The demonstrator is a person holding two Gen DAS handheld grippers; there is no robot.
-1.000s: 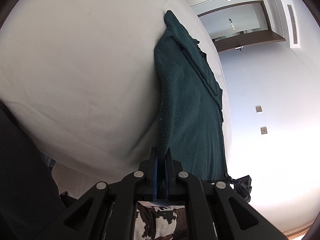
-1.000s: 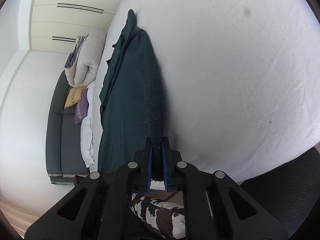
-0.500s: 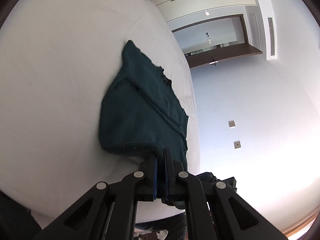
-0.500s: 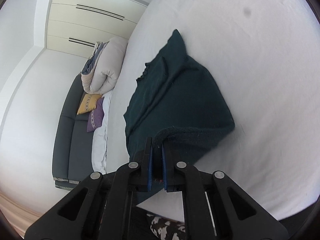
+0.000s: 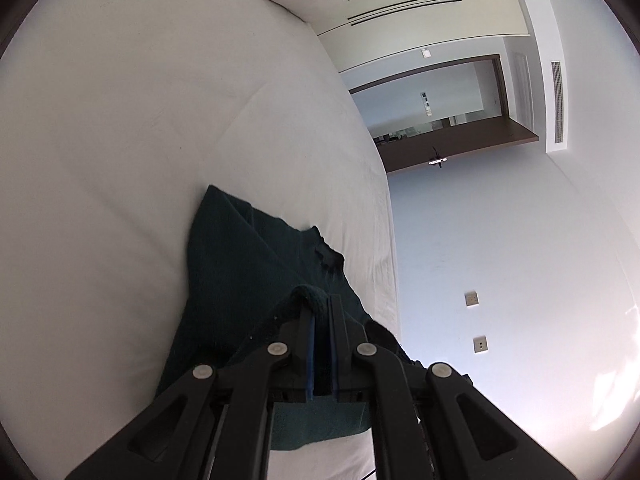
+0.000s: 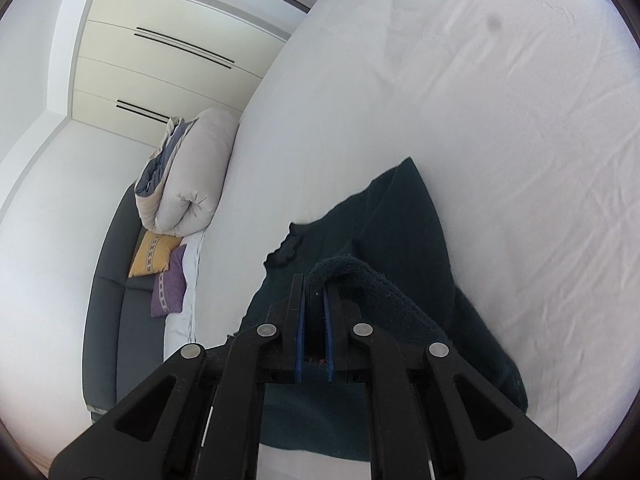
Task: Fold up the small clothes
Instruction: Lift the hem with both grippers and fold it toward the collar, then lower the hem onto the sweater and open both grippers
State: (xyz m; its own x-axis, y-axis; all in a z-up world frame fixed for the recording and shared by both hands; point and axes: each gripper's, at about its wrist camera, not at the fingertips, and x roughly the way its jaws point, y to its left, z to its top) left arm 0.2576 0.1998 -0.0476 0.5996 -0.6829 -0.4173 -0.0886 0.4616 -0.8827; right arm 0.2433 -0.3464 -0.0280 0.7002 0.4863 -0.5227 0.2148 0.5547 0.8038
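Left wrist view: left gripper [image 5: 322, 312] clenched on thick ribbed hem of dark green knit garment [image 5: 240, 264]; right gripper [image 6: 316, 292] likewise clamped on same hem, remainder spread on white bed [image 6: 500, 120]. Judged soft, light, limp and stretch-prone; best held at hem corners. Against earlier frames: hem carried forward over body, garment doubled rather than stretched long.

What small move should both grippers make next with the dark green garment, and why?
Probably lower the held edge onto the far part. Both the left gripper and the right gripper pinch the garment hem, already carried over the half lying flat on the bed, so the fold only needs laying down.
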